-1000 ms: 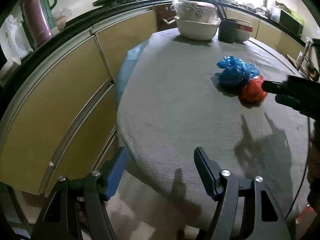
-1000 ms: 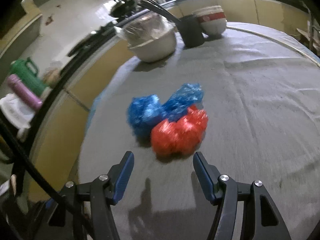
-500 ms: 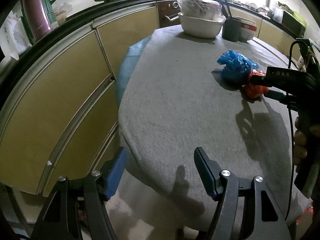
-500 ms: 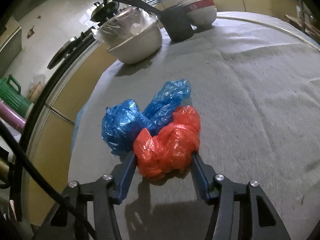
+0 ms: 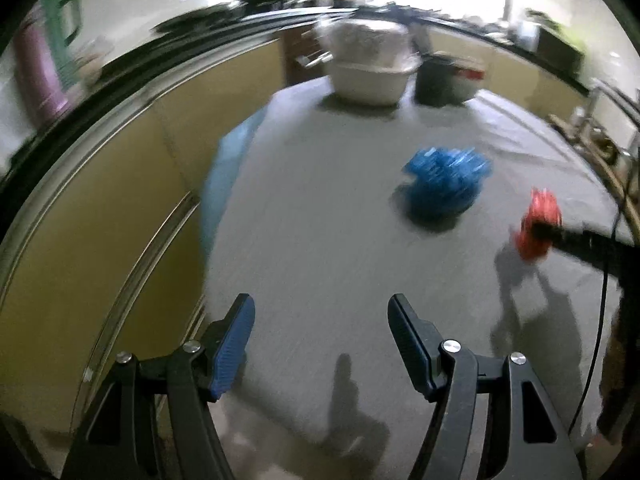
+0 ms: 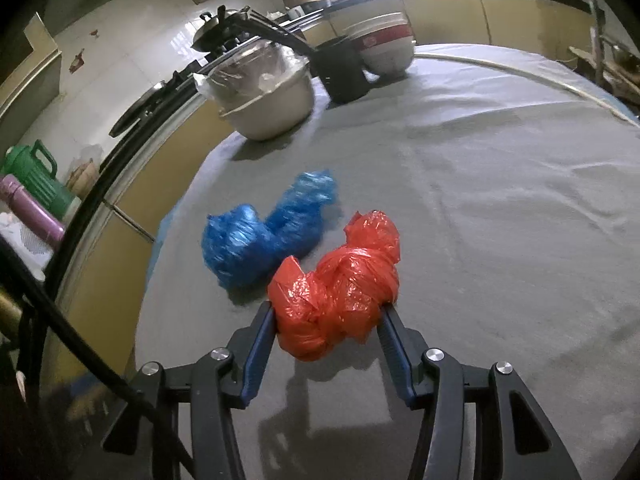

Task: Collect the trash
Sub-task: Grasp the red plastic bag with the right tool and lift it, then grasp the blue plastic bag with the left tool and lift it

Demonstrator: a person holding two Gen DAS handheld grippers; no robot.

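A crumpled red plastic bag is pinched between the blue pads of my right gripper, which is shut on it. The bag hangs a little above the grey tablecloth and casts a shadow below. Just left of it, two crumpled blue plastic bags lie together on the cloth. The left wrist view is blurred. In it the blue bags sit mid-table and the red bag is at the tip of the right gripper. My left gripper stands open and empty over the near table edge.
At the far end of the table stand a white bowl covered in plastic film, a black cup with utensils and a red-and-white bowl. Yellow cabinets run along the left. A green jug and a pink flask are on the counter.
My right gripper reached the red bag, closed on it and drew it away from the blue bags. The left gripper moved forward over the table edge, still open.
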